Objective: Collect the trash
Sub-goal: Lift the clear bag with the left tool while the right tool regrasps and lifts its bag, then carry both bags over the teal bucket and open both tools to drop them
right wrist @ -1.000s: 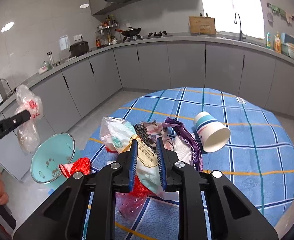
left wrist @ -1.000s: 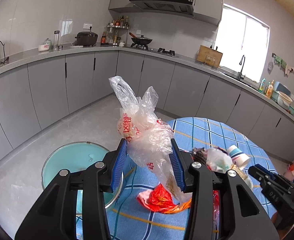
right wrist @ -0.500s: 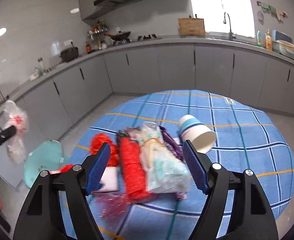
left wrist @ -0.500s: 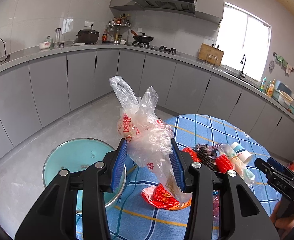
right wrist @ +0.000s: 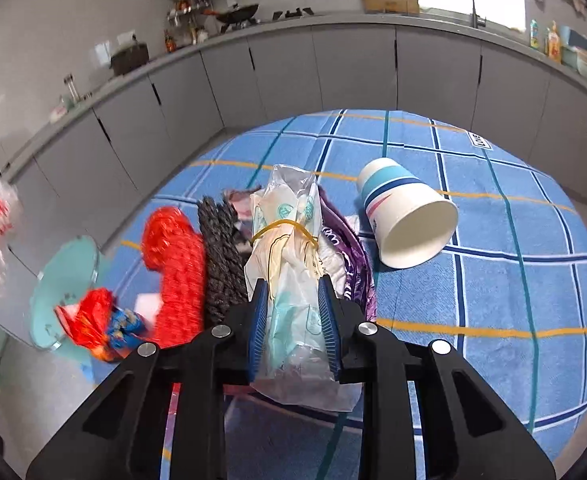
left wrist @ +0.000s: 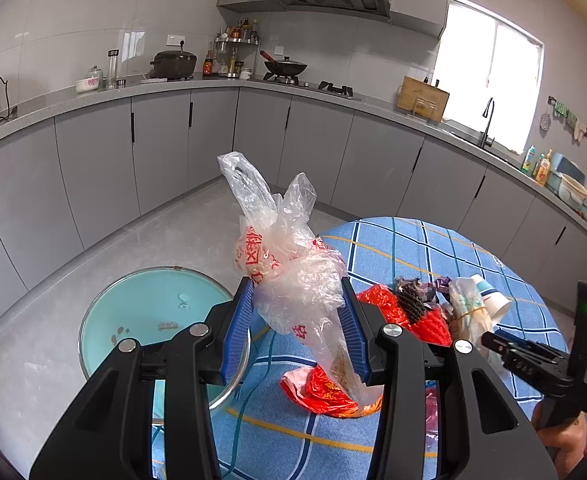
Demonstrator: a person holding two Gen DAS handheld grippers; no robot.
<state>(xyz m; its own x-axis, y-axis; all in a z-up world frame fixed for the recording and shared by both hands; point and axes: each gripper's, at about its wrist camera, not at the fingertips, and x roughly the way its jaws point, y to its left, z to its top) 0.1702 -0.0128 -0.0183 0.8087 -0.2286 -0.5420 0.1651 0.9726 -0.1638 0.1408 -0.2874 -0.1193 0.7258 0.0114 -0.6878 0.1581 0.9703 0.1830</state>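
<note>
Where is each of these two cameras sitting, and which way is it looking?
Left wrist: on the left gripper, facing the kitchen corner; its fingers clamp a clear plastic bag; a hand shows.
Right wrist: on the right gripper, looking down at the blue checked tablecloth; its jaws are closing on a banded wrapper bundle.
Shared: paper cup, tablecloth, teal bin.

right gripper (right wrist: 293, 312): opened wide before, now closing on the clear, rubber-banded plastic packet (right wrist: 293, 264)
red mesh net (right wrist: 177, 268): newly uncovered
</note>
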